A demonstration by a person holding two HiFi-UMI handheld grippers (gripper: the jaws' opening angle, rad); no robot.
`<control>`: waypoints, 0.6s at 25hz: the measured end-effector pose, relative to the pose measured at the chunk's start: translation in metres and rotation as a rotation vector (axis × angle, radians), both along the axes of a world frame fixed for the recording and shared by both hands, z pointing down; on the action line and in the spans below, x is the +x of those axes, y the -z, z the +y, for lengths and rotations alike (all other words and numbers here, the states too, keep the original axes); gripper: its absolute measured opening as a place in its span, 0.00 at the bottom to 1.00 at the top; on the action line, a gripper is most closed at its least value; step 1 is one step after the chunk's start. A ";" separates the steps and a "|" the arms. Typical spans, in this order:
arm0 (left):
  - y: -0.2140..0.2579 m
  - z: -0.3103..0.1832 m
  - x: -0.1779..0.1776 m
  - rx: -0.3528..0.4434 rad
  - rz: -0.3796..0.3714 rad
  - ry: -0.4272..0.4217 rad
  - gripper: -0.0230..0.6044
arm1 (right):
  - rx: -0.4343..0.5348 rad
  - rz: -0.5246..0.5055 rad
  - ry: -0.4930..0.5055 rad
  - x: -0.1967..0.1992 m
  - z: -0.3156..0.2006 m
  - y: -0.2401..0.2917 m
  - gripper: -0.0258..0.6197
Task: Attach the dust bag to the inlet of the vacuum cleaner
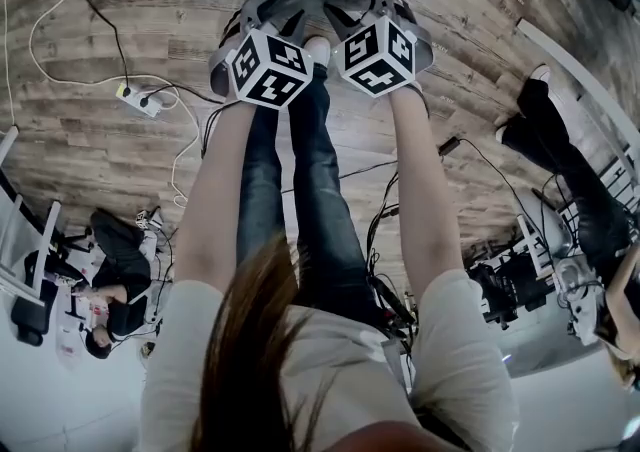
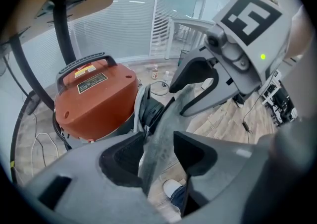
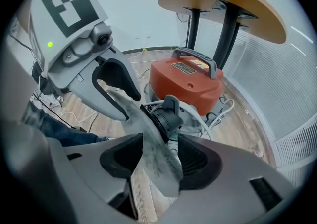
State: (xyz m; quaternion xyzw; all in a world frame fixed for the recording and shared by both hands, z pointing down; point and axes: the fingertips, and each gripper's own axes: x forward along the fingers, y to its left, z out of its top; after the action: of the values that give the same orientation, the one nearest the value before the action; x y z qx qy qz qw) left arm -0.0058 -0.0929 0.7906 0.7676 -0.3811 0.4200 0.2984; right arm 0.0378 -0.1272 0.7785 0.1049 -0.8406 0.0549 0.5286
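An orange vacuum cleaner (image 2: 94, 99) (image 3: 185, 82) with a black handle stands on the wood floor. Its black round inlet (image 2: 151, 111) (image 3: 166, 116) faces both grippers. The grey dust bag (image 2: 161, 134) (image 3: 156, 153) runs from the inlet back between both pairs of jaws. My left gripper (image 2: 158, 153) and right gripper (image 3: 161, 156) stand side by side, jaws wide, with the bag's cloth lying loosely between the pads. Each gripper shows in the other's view: the right gripper (image 2: 198, 86) and the left gripper (image 3: 116, 91). In the head view both grippers (image 1: 275, 15) (image 1: 370, 5) hide the vacuum.
A round wooden table (image 3: 223, 5) on dark legs stands over the vacuum, by a glass wall with blinds. A white cord (image 3: 218, 114) coils beside the vacuum. A power strip (image 1: 140, 98) and cables lie on the floor. Other people are at the left (image 1: 115, 280) and right (image 1: 560, 160).
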 end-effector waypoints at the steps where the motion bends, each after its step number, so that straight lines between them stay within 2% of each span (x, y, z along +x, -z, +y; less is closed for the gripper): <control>1: 0.002 0.000 0.000 0.006 0.003 0.004 0.36 | 0.006 -0.004 -0.005 0.000 -0.001 0.003 0.39; 6: 0.018 0.000 0.003 0.020 0.028 0.030 0.35 | 0.048 -0.034 -0.027 -0.004 -0.003 0.025 0.39; 10: 0.040 -0.006 0.001 0.060 0.059 0.080 0.31 | 0.098 -0.091 -0.102 -0.005 -0.007 0.048 0.31; 13: 0.059 -0.010 -0.005 0.100 0.083 0.130 0.25 | 0.119 -0.123 -0.175 -0.005 -0.007 0.064 0.21; 15: 0.067 -0.011 -0.008 0.115 0.096 0.161 0.22 | 0.135 -0.135 -0.214 -0.006 -0.007 0.074 0.08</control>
State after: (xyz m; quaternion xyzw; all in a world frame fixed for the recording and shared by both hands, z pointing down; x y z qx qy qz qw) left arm -0.0139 -0.1041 0.7240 0.7696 -0.4505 0.3350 0.3044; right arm 0.0315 -0.1342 0.7043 0.2255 -0.8600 0.0614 0.4537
